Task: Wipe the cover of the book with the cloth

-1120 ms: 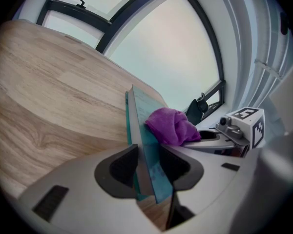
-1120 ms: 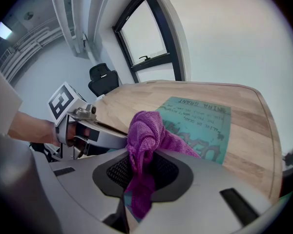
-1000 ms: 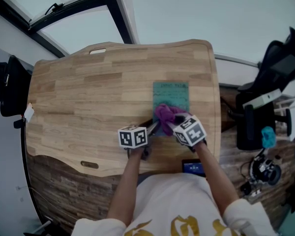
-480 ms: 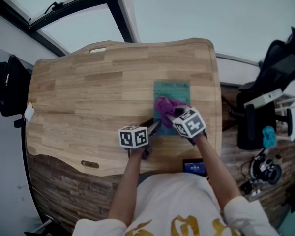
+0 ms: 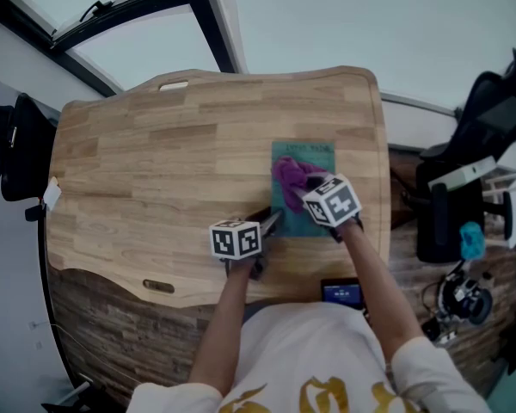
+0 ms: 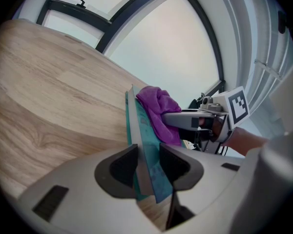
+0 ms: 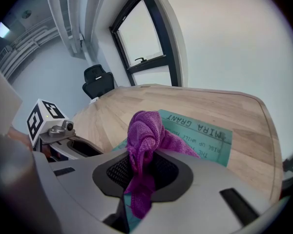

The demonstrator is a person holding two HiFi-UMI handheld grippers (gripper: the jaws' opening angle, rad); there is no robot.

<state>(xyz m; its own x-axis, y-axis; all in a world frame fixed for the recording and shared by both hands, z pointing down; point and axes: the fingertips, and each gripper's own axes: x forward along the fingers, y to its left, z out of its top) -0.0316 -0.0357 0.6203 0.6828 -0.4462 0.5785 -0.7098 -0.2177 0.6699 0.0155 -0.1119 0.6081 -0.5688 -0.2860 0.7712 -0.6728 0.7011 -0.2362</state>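
Jaws, left: the left gripper is clenched on the book, one dark pad on each face at its near left corner, with that edge running between them
Jaws, right: the right gripper grasps the cloth; a bunch of it is pinched between the pads, a tail hangs back below them and the rest is heaped forward
Book: teal and thin, lying on the wooden surface close to its right edge and nearer the near edge than the far one; dark lettering runs across the far end of the cover
Cloth: purple and crumpled, resting on the left half of the cover about midway along the book; the lettered far strip is uncovered
Grippers together: the left one comes in from the left at the book's near left corner, the right one from the near side over the cover; their marker cubes are near each other but apart
Person: both bare forearms reach out over the near edge, above a white top with yellow print
Small device: dark with a blue screen, just beside the right forearm at the near edge; whether it lies on the surface cannot be told
Beyond the right edge: a black office chair
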